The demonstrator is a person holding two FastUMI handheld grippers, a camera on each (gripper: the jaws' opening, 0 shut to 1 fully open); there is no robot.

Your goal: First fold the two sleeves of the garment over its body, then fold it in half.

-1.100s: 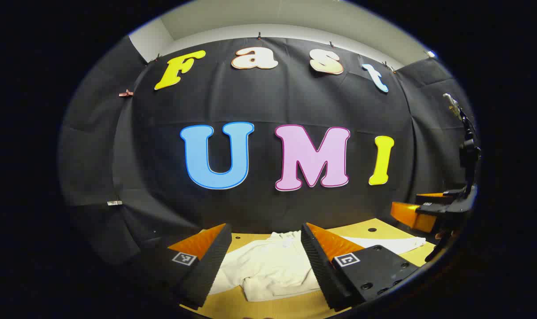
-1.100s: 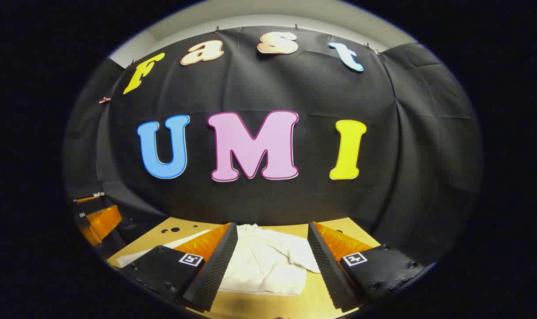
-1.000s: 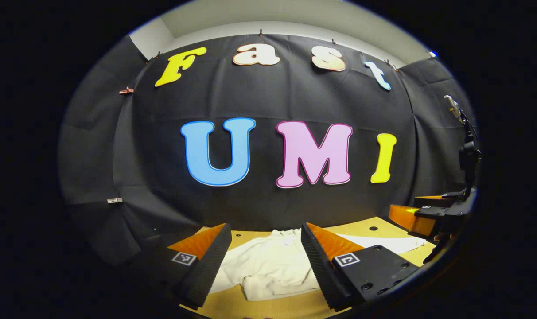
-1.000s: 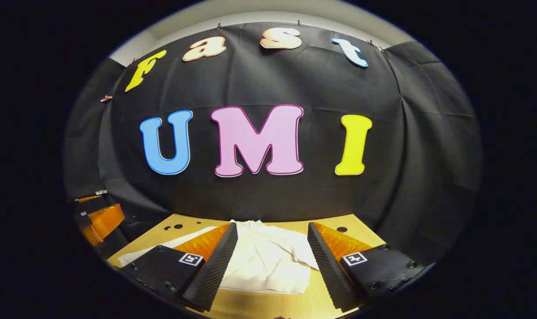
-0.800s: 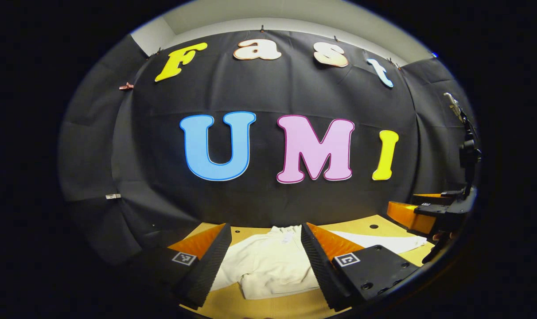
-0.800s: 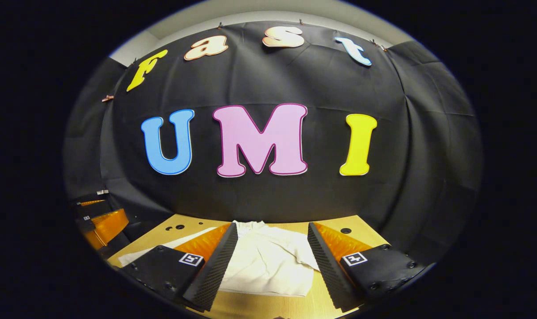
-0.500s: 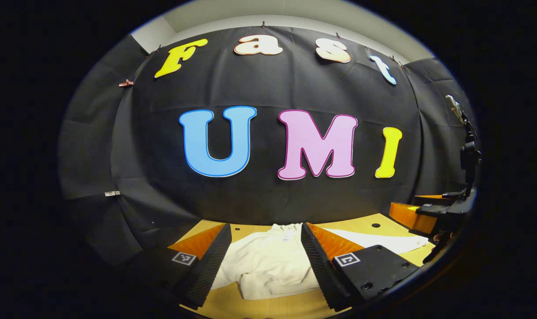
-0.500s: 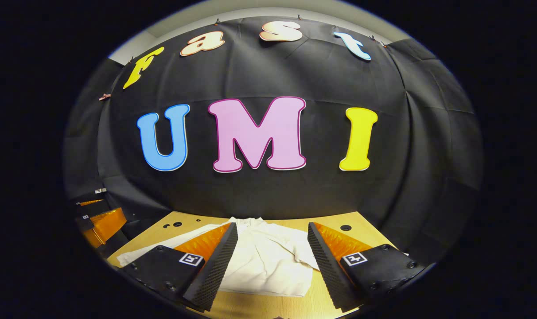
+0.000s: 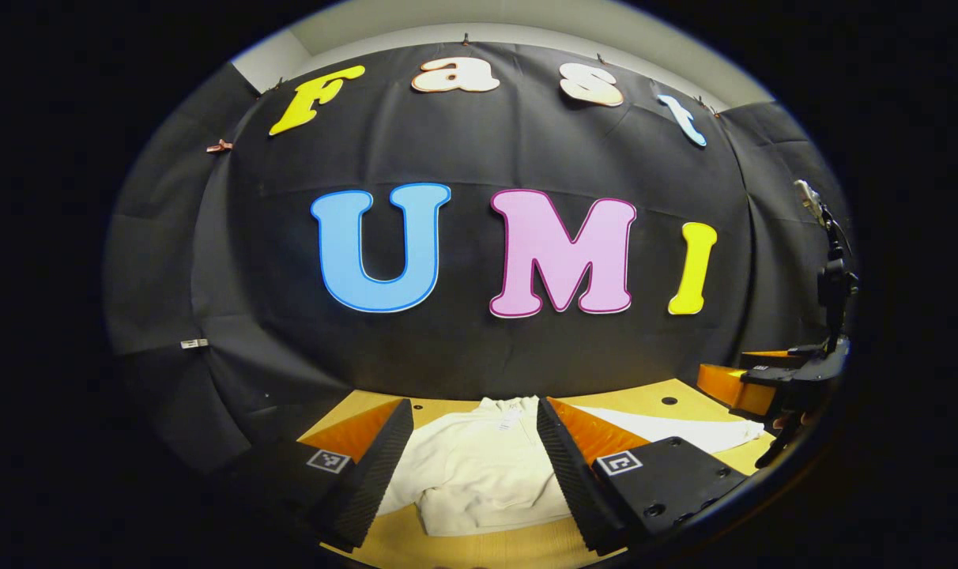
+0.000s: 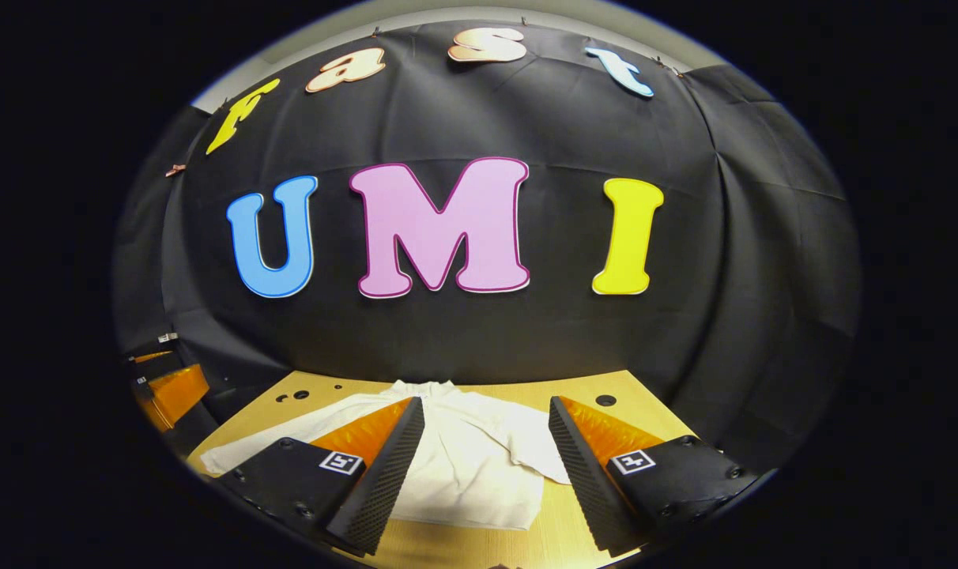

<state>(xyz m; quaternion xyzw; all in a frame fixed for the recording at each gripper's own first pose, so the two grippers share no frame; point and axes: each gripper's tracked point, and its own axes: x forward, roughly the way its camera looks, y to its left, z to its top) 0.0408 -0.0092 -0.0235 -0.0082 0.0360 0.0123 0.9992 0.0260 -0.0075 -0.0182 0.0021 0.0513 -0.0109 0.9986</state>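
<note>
the white long-sleeved garment (image 9: pixel 479 474) lies flat on the light wooden table (image 9: pixel 487 549), its collar end toward the black cloth wall and its hem toward the cameras. in the left gripper view the left gripper (image 9: pixel 475 466) hangs above the near part of the table with its two fingers spread wide apart, nothing between them but air; the garment's body shows in the gap below, and neither finger touches it. one sleeve (image 9: pixel 677 431) stretches out flat to the right across the table, away from the body. at the right edge of that view the right gripper (image 9: pixel 752 383) is seen farther off, over the table's side; its fingers there are too small and edge-on to judge.

in the right gripper view the right gripper (image 10: pixel 485 466) is likewise spread wide and holds nothing, poised above the garment (image 10: pixel 479 470) without contact. the sleeve on this side (image 10: pixel 538 450) lies folded in over the body, with a creased edge, while the other sleeve (image 10: pixel 289 435) runs out to the left along the table (image 10: pixel 463 549). the left gripper (image 10: pixel 171 391) shows at the far left edge. small dark holes dot the far part of the tabletop.
</note>
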